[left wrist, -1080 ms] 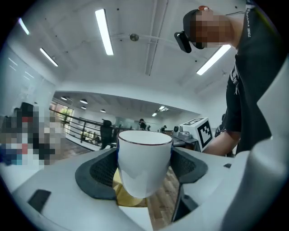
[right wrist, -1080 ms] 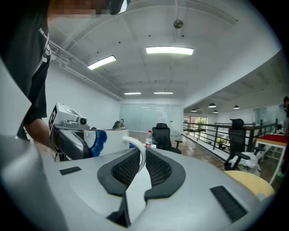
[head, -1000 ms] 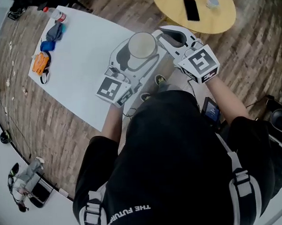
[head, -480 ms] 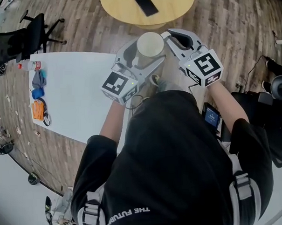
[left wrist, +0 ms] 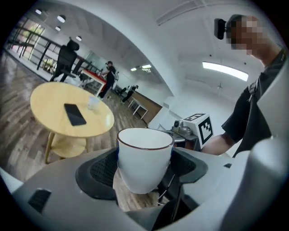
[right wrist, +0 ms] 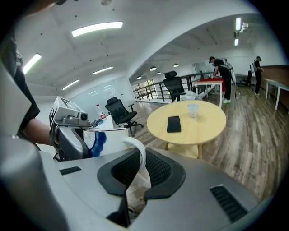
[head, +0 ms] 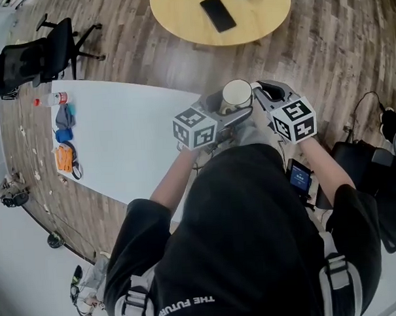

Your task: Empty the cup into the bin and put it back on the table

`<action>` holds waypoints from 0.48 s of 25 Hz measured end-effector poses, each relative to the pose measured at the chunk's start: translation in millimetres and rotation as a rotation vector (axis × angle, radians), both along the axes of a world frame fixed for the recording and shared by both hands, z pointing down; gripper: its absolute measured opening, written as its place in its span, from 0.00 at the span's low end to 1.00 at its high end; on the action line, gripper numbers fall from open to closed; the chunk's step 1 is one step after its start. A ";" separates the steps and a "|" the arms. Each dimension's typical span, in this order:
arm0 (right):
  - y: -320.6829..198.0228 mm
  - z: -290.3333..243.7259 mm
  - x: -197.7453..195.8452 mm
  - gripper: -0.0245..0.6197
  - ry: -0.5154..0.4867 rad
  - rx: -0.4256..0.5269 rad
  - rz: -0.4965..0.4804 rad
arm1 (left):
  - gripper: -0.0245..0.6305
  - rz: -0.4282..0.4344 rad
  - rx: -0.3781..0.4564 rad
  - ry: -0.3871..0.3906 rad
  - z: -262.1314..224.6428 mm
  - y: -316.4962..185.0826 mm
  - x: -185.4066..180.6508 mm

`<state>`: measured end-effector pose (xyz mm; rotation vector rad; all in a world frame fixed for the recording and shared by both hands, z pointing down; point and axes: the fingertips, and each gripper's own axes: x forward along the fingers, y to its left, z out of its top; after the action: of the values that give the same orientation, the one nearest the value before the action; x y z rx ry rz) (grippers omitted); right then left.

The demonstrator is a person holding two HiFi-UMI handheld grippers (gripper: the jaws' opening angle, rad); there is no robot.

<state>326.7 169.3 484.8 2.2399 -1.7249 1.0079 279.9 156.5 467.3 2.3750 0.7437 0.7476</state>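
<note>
A white cup (head: 236,95) with a thin dark rim is held upright in the air in front of the person, over the wooden floor. My left gripper (head: 227,109) is shut on the cup's body (left wrist: 144,162), with its dark pads (left wrist: 101,170) pressed on both sides. My right gripper (head: 259,94) comes in from the right and is shut on the cup's thin white handle (right wrist: 138,151). The right gripper view shows a blue pattern on the cup's side (right wrist: 95,140). The inside of the cup is hidden in the gripper views.
A white table (head: 125,141) lies to the left, with a bottle (head: 54,99) and blue and orange items (head: 65,156) at its far end. Ahead stands a round yellow table (head: 178,11) with a phone (head: 218,14). An office chair (head: 30,56) is at the far left.
Both grippers and the cup have moved away from the head camera and look smaller. The view has swung round, so the round yellow table now lies straight ahead.
</note>
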 end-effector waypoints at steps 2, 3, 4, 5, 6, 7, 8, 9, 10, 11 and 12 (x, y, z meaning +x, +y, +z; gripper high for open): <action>5.9 28.3 -2.0 0.11 -0.089 -0.063 -0.004 | 0.59 0.000 -0.078 -0.095 25.7 4.3 -0.1; 9.6 41.7 -2.6 0.11 -0.134 -0.094 -0.005 | 0.59 -0.003 -0.118 -0.139 37.5 7.0 0.4; 13.2 54.3 -3.1 0.11 -0.178 -0.123 -0.006 | 0.59 -0.007 -0.154 -0.179 48.5 9.5 1.2; 16.2 66.1 -3.9 0.11 -0.224 -0.149 -0.005 | 0.59 -0.011 -0.186 -0.214 58.7 11.5 1.8; 18.6 76.7 -5.1 0.11 -0.266 -0.172 -0.004 | 0.59 -0.013 -0.210 -0.244 67.9 12.9 2.1; 20.4 85.8 -6.6 0.11 -0.302 -0.191 -0.003 | 0.59 -0.013 -0.228 -0.270 76.0 13.9 1.8; 21.6 93.1 -8.2 0.11 -0.325 -0.206 -0.003 | 0.59 -0.011 -0.239 -0.291 82.7 14.5 1.1; 22.3 98.7 -9.6 0.11 -0.338 -0.218 -0.006 | 0.59 -0.007 -0.245 -0.307 88.1 15.1 -0.1; 23.2 103.1 -11.1 0.11 -0.344 -0.230 -0.009 | 0.59 -0.003 -0.249 -0.318 92.4 16.2 -1.6; 24.5 106.8 -12.8 0.11 -0.348 -0.241 -0.011 | 0.59 0.001 -0.253 -0.327 95.9 17.8 -3.5; 25.8 109.8 -14.8 0.11 -0.352 -0.251 -0.013 | 0.59 0.002 -0.261 -0.337 99.0 19.3 -5.6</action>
<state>311.8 195.1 594.7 1.9822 -1.6172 1.5956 274.2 175.8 566.2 1.9510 0.6551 0.9583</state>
